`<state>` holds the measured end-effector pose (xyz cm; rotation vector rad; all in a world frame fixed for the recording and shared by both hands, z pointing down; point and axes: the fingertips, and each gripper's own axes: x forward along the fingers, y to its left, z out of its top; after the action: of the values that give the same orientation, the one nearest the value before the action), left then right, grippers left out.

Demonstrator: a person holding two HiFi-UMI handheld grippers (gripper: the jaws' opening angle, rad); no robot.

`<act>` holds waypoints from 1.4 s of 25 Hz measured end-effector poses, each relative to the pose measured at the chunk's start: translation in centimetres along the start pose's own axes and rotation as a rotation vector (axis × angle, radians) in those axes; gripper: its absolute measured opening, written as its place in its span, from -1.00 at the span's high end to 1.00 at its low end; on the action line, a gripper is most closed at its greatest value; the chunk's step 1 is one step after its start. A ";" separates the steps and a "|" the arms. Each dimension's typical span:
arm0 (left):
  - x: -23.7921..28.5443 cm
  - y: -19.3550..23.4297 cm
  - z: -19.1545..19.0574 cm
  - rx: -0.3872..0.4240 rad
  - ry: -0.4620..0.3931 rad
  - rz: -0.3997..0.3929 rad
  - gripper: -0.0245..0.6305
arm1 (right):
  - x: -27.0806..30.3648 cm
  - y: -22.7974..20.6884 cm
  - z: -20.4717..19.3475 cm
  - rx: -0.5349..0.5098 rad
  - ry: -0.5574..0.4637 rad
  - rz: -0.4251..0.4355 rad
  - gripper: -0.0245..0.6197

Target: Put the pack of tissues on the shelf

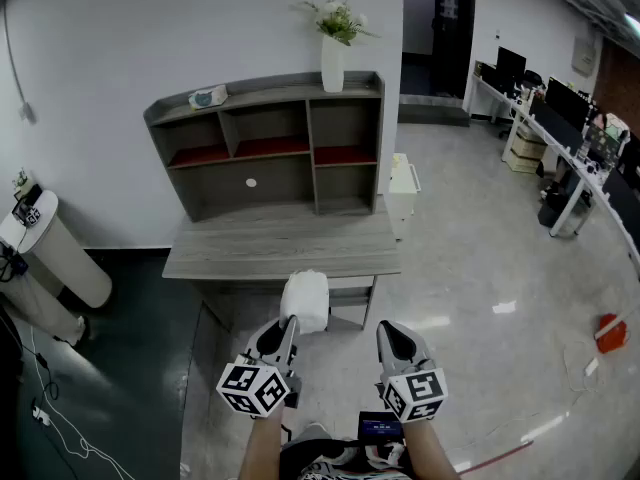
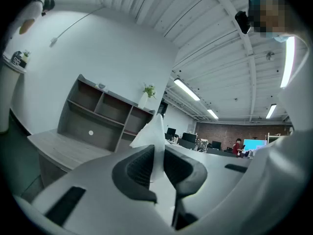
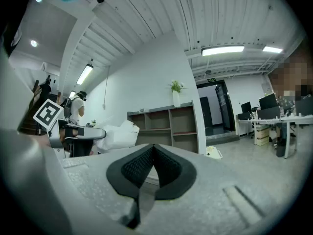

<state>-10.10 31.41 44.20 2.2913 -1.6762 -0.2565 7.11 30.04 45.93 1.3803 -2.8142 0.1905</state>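
My left gripper is shut on a white pack of tissues, held in the air just in front of the grey desk. In the left gripper view the pack's thin edge sticks up, pinched between the dark pads. The right gripper hangs beside it, shut and empty; its pads meet at the tips. From the right gripper view, the pack and left gripper show at the left. The grey shelf unit stands on the desk, against the wall.
A white vase with flowers and a small bluish object sit on the shelf's top. A white cylinder stand is at the left, a white low unit right of the desk. Office desks with monitors line the far right.
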 end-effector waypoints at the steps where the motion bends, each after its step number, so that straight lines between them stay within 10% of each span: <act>1: 0.0 -0.1 -0.1 0.000 0.004 0.003 0.81 | -0.1 0.0 0.0 0.001 0.000 0.002 0.91; 22: 2.9 -0.1 -0.3 -0.002 0.015 0.019 0.81 | 0.3 -4.0 0.5 0.030 -0.015 -0.028 0.91; 35: 20.1 8.0 1.9 0.049 0.082 -0.004 0.81 | 15.8 -13.3 0.8 0.045 0.029 -0.098 0.91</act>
<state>-11.76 9.82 45.67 2.3074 -1.6544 -0.1218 7.87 9.44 47.44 1.5075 -2.7275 0.2716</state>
